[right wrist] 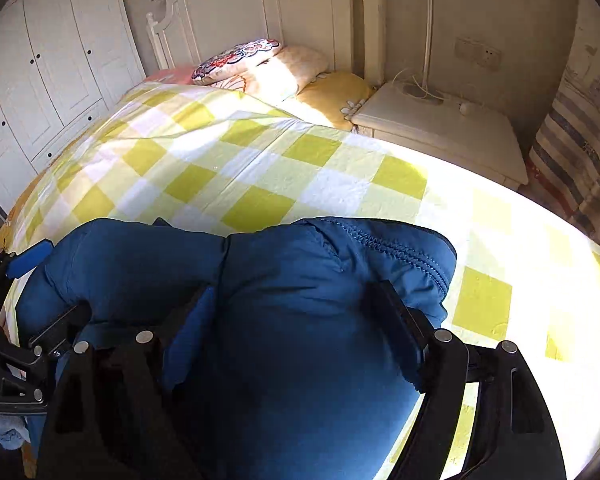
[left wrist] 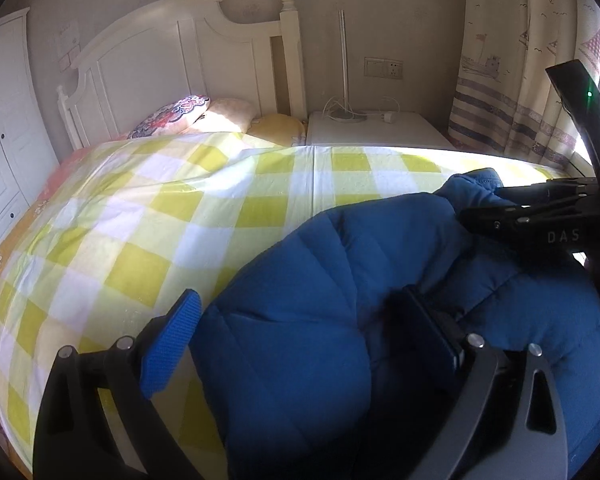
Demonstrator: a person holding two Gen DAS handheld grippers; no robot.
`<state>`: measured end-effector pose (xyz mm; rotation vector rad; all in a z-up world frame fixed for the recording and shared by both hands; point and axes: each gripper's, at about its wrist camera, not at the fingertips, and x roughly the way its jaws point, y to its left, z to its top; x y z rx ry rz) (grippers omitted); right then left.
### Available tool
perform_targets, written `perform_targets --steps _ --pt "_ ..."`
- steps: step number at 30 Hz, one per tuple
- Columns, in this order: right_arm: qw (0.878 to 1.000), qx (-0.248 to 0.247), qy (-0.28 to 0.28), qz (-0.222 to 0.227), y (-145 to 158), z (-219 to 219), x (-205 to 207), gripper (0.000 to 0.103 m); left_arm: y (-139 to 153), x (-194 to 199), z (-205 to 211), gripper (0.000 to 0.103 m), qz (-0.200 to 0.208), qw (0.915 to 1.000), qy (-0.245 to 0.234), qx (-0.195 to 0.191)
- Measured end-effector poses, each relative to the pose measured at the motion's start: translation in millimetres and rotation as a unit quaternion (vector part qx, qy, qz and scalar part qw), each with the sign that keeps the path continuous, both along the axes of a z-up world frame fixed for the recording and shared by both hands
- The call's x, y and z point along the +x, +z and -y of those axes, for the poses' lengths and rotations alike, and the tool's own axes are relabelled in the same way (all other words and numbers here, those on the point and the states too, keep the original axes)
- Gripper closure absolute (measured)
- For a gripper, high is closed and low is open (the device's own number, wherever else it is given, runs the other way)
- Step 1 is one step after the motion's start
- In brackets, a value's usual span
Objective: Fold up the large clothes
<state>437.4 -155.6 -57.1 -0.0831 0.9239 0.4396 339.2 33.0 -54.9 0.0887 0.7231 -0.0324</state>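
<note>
Folding is mid-way: right gripper fingers clamp the puffy blue quilted jacket on the yellow-checked bed, left gripper fingers gape, so next it likely needs a fresh grasp.

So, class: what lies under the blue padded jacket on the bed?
The blue padded jacket rests on the yellow-and-white checked bedcover, which shows all around it. The part of the cover directly beneath is hidden.

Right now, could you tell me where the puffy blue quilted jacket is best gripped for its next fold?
Probably the zipper edge of the puffy blue quilted jacket, approached from the bedside-table side: that hem is thinner and firmer than the padded panels and lies exposed on the checked bedsheet.
</note>
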Motion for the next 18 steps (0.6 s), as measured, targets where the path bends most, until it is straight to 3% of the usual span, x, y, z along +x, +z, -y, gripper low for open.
perform_targets --steps 3,5,8,9,12,18 --pt "0.999 -0.025 0.01 -0.019 4.7 -6.0 4.9 0.029 -4.7 7.3 -3.5 0.003 -0.016 0.9997 -0.007 -0.014" --pt "0.999 -0.045 0.01 -0.002 22.1 -10.9 8.6 0.03 -6.8 9.4 -5.2 0.003 -0.021 0.9995 -0.012 -0.023" --pt "1.0 -0.01 0.01 0.015 43.0 -14.6 20.4 0.029 -9.1 12.4 -7.4 0.002 -0.029 0.999 -0.013 -0.03" --pt "1.0 -0.009 0.018 0.004 38.5 -20.3 26.2 0.029 -9.8 14.0 -7.6 0.002 -0.032 0.9989 -0.015 -0.032" --pt "0.994 -0.089 0.046 -0.039 -11.0 -46.6 40.6 0.025 -12.8 18.8 -8.6 0.002 -0.044 0.9982 -0.017 -0.038" --pt "0.995 -0.089 0.028 -0.032 -21.6 -46.0 46.0 0.025 -26.9 37.8 -16.9 0.002 -0.08 0.9929 -0.03 -0.082"
